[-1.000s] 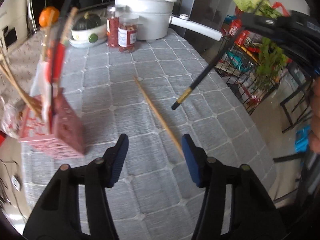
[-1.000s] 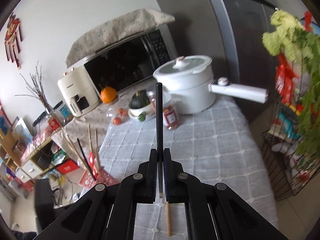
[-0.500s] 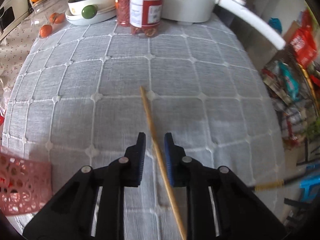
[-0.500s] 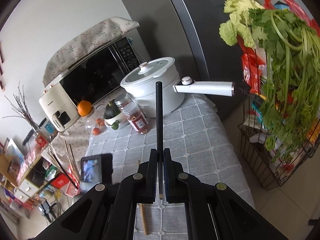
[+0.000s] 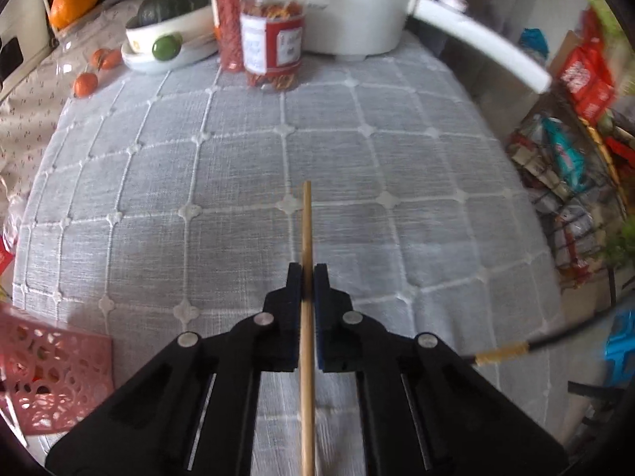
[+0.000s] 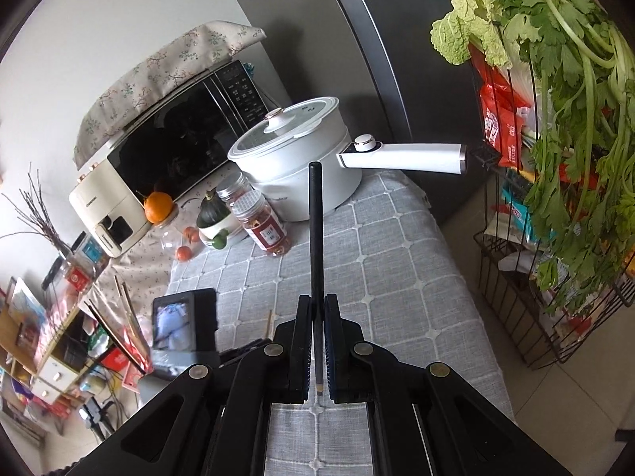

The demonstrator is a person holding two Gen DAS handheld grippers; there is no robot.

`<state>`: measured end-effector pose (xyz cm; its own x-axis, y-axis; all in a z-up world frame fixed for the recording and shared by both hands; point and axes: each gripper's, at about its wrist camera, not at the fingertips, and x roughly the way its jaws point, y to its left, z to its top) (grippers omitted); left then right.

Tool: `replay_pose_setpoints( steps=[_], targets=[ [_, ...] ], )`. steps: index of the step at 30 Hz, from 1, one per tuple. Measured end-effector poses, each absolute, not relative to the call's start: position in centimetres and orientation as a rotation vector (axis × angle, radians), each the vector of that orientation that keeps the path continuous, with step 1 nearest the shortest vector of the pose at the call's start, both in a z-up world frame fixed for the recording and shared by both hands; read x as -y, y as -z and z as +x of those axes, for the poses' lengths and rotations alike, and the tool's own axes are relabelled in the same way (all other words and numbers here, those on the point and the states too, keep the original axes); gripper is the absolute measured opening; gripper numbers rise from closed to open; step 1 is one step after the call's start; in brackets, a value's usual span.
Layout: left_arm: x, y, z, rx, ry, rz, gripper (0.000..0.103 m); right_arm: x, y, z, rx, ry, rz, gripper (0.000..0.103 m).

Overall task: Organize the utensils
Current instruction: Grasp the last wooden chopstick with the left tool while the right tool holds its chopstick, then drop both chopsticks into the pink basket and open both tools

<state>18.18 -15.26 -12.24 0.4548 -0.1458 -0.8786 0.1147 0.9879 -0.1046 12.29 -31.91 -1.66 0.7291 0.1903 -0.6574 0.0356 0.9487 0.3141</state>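
Note:
My left gripper [image 5: 306, 273] is shut on a wooden chopstick [image 5: 306, 230] that points forward over the grey quilted tablecloth [image 5: 238, 166]. My right gripper [image 6: 316, 305] is shut on a black chopstick [image 6: 316, 230] and holds it upright above the table; its gold-banded end shows at the right of the left wrist view [image 5: 502, 353]. A pink cut-out utensil holder [image 5: 51, 373] stands at the left table edge and holds several chopsticks [image 6: 127, 317]. The wooden chopstick's tip shows in the right wrist view [image 6: 270, 323].
A white electric pot [image 6: 297, 158] with a long handle [image 5: 480, 43], two red jars [image 5: 274, 39], a bowl with a squash [image 5: 170, 20] and small oranges [image 5: 85, 83] stand at the table's far end. A wire rack with greens [image 6: 555, 158] stands off the right edge.
My left gripper has closed on the wooden chopstick, which was lying between its open fingers before. The right gripper has kept the black chopstick and moved further right and higher.

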Motion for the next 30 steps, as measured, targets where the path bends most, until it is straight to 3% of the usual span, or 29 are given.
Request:
replay_pose_setpoints(
  steps=[20,30],
  targets=[
    [6.9,-4.0,3.6,-0.594,0.421,-0.06,0.006,26.6,-3.5,8.6,-0.631,-0.154,0.214,0.006],
    [-0.6,-8.6,1.4,-0.379,0.306,-0.153,0.006,22.2,-6.3,7.1,-0.562,-0.254,0.204,0.006]
  ],
)
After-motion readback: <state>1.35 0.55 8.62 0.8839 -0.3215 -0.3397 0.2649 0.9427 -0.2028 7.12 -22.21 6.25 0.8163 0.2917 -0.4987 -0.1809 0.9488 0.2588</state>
